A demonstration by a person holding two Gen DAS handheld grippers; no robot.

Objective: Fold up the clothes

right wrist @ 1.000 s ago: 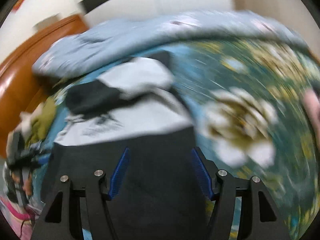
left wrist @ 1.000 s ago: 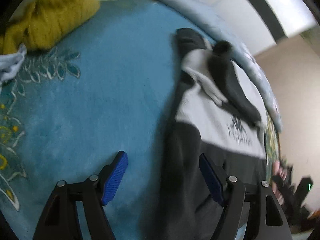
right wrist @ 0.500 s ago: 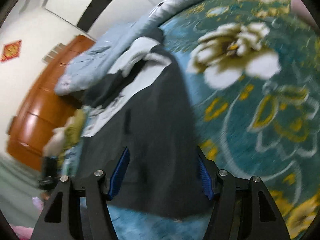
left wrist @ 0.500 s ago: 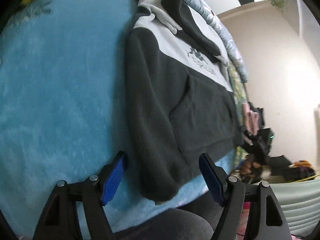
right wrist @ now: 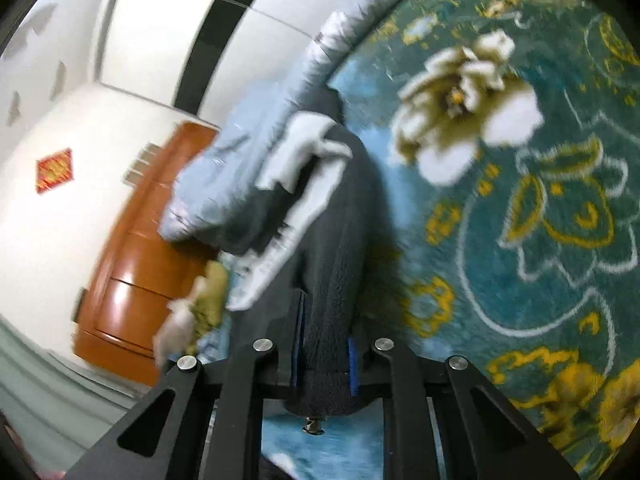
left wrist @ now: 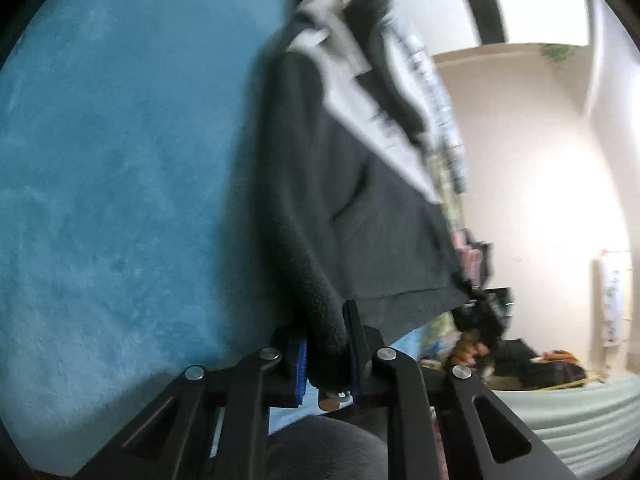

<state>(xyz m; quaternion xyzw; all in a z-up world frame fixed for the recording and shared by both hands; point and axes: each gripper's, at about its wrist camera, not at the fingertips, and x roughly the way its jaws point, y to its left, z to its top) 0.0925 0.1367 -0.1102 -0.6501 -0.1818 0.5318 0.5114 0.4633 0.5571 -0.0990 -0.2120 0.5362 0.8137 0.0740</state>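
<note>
Both sets of jaws, standing wide a second ago with the garment's hem between them, are now closing on it: the left gripper (left wrist: 326, 354) pinches a thick roll of dark fleece at the near left corner of the hoodie (left wrist: 360, 200), and the right gripper (right wrist: 324, 354) has its blue pads pressed on the near right corner of the same hoodie (right wrist: 332, 248). Its body runs away from the grippers across the blue blanket (left wrist: 112, 168), dark at the near end and pale grey across the chest, with the hood bunched at the far end against the light blue quilt (right wrist: 240, 160). On the right the blanket is patterned with a large cream flower (right wrist: 464, 108). A likely next step is to lift the hem and carry it toward the hood. Trouble could come from uneven grips: each claw appears to hold a bunched roll rather than a flat edge, so one layer could slide out during the lift and leave a crooked fold. Plush fleece may also drag on the furry blanket and pull the sleeves askew. Printing on the pale chest panel is too smeared to read here, and the red diamond sign (right wrist: 54, 170) on the far wall is likewise illegible.
</note>
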